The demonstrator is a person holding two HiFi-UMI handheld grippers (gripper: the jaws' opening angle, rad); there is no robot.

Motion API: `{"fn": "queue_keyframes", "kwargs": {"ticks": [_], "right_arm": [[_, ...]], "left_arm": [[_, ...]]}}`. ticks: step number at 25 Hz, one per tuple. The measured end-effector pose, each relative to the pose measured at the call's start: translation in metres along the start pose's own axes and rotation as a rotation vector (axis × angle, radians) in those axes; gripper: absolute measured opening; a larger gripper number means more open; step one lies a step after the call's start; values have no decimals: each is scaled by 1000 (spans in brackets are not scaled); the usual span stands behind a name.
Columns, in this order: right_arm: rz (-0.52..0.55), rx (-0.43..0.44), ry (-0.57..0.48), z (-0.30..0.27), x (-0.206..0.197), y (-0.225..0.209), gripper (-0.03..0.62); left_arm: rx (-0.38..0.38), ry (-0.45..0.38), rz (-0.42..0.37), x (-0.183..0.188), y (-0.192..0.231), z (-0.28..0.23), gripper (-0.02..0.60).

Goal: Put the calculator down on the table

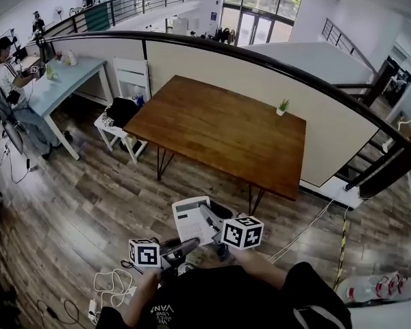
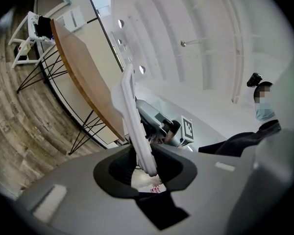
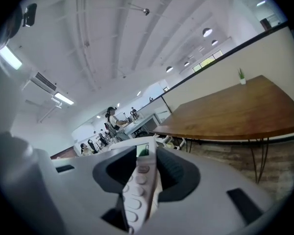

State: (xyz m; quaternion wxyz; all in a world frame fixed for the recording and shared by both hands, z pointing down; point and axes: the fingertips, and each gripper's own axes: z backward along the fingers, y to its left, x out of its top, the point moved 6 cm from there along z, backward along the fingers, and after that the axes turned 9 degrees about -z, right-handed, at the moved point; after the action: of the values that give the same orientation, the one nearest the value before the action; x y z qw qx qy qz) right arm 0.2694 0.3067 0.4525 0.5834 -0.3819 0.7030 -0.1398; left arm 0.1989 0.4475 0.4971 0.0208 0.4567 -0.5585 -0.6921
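The calculator (image 1: 192,219), white and grey with rows of buttons, hangs in the air in front of me, short of the near edge of the brown wooden table (image 1: 219,125). My right gripper (image 1: 214,226) is shut on it; in the right gripper view the calculator's keys (image 3: 137,190) run up between the jaws. My left gripper (image 1: 183,247) comes in from the lower left and is shut on the calculator too. In the left gripper view the calculator (image 2: 133,119) shows edge-on, rising out of the jaws, with the right gripper (image 2: 162,125) behind it.
A small potted plant (image 1: 282,107) stands at the table's far right corner. A white stool with a black bag (image 1: 120,118) is by its left end. Further left a person (image 1: 5,74) sits at a pale blue desk (image 1: 65,79). Cables (image 1: 113,283) lie on the floor.
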Motion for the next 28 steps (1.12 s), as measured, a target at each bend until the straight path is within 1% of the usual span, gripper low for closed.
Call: {"fn": "queue_keyframes", "kwargs": {"ticks": [8, 11, 16, 19, 28], "right_arm": [[-27, -47, -40, -22, -16, 16, 135], [-33, -62, -37, -29, -18, 19, 135], [-43, -76, -14, -47, -21, 17, 135], [-44, -76, -3, -60, -15, 14, 135], [-48, -65, 5, -102, 18, -5, 135]], "left_arm": [[-21, 56, -5, 12, 15, 32, 95], [-38, 49, 9, 14, 19, 38, 95], [-39, 42, 34, 19, 34, 44, 95], [-34, 37, 39, 28, 44, 45, 95], [-16, 43, 33, 72, 77, 33, 95]]}}
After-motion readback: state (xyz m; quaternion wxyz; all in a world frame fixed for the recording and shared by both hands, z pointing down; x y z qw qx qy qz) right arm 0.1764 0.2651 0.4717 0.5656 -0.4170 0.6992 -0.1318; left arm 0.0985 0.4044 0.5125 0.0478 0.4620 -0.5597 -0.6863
